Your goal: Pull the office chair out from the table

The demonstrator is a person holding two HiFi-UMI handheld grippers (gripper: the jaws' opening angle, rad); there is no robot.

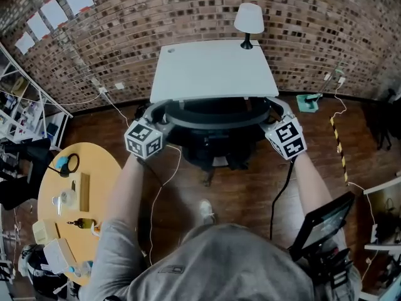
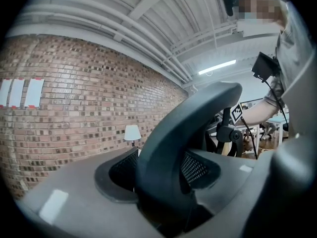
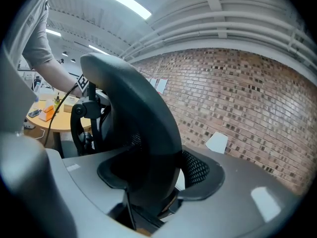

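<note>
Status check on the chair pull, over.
Left hand-held gripper and right hand-held gripper clamped on chair back rim. Chair tucked against table edge. White cable dangles over floor behind chair.

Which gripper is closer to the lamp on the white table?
Right. The right gripper holds the chair on the lamp's side of the table; the left gripper holds the chair's far side.

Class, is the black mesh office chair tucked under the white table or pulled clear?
Tucked in: the black mesh office chair has its backrest at the near edge of the white table.
</note>
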